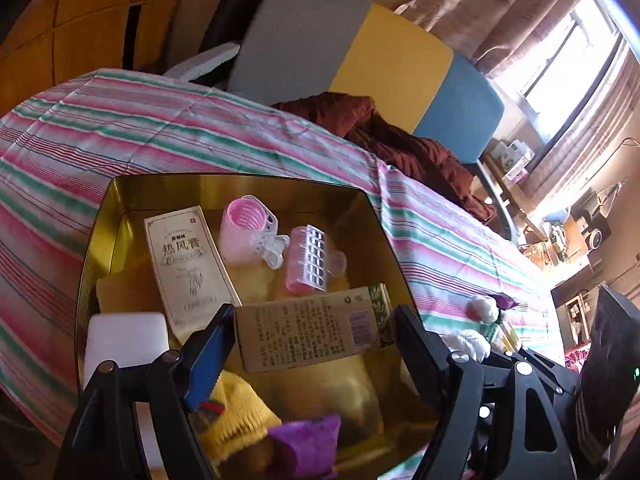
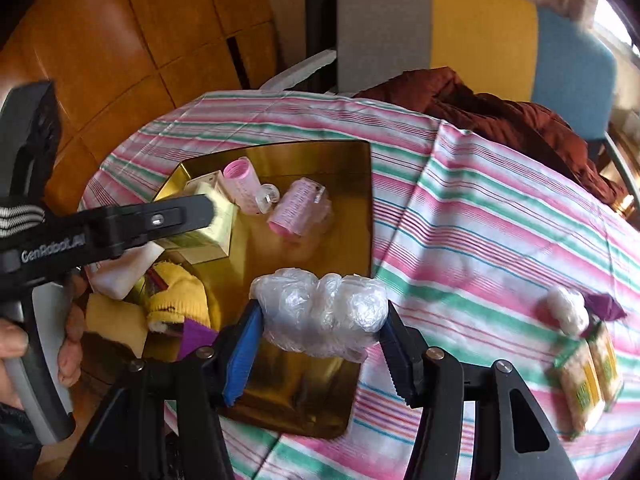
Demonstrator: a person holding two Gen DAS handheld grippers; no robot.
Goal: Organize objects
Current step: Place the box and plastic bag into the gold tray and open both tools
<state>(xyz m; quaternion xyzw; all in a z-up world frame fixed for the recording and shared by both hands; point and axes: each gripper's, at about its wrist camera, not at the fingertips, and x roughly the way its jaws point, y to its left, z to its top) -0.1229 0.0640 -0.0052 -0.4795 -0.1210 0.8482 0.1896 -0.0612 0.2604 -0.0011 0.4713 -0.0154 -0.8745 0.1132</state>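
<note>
Right gripper (image 2: 322,354) is clamped on a crumpled clear plastic bundle (image 2: 322,312), held between both blue-padded fingers over the near edge of the gold tin tray (image 2: 356,208). Left gripper (image 1: 308,344) has its jaws apart, nothing between the pads, hovering over the tray's near half; in the right wrist view it reaches in from the left, with a hand (image 2: 70,336) on its grip.

Tray contents, near to far: purple cloth (image 1: 306,446), yellow knit item (image 1: 234,412), white block (image 1: 126,340), kraft box with barcode (image 1: 312,330), tall beige box with printed text (image 1: 186,264), two pink hair rollers (image 1: 244,230) (image 1: 306,260).

Tray sits on a pink-green striped tablecloth (image 2: 500,216). On the cloth to the right, well apart from the tray: two yellow-green packets (image 2: 588,380), small white plastic wad (image 2: 566,310), purple scrap (image 2: 606,306).

Beyond the table: maroon jacket (image 2: 500,116) against a grey-yellow-blue chair back (image 2: 460,28).
</note>
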